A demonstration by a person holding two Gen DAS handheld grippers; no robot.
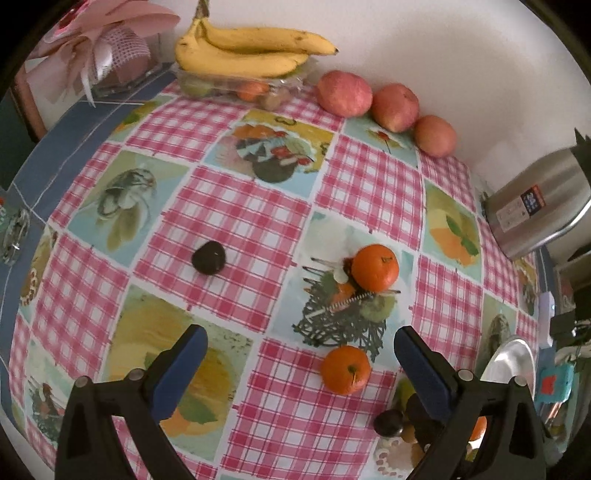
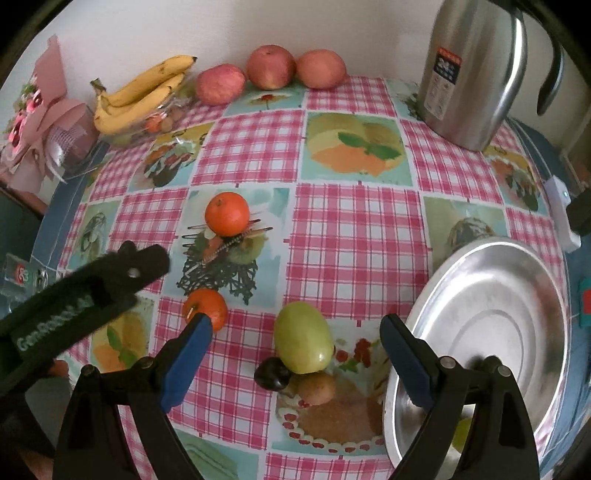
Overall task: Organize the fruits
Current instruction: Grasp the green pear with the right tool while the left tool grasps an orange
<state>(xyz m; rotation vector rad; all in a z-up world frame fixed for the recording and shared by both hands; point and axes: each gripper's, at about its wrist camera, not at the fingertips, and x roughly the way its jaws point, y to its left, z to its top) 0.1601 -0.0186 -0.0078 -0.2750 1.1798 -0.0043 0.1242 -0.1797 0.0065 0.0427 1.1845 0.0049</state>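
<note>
- At lower centre of the right wrist view, we see the green fruit (image 2: 303, 338), long axis running upper left to lower right.
- It lies on the checked tablecloth (image 2: 354, 236).
- Both the left gripper (image 1: 301, 363) and the right gripper (image 2: 295, 354) gape, empty.

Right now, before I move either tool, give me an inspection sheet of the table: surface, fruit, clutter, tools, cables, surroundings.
Surface: checked tablecloth with fruit-print squares, flat.
Job's things: two oranges, near and far; green fruit beside a dark fruit and a small brown fruit; another dark fruit lying alone; three apples and bananas along the wall; metal plate, nothing seen on its visible part.
Clutter: steel kettle; clear plastic tray under the bananas; pink wrapped package.
Tools: left tool open, near orange ahead between its fingers; right tool open over the green fruit.
Cables: nothing seen.
Surroundings: white wall behind.
</note>
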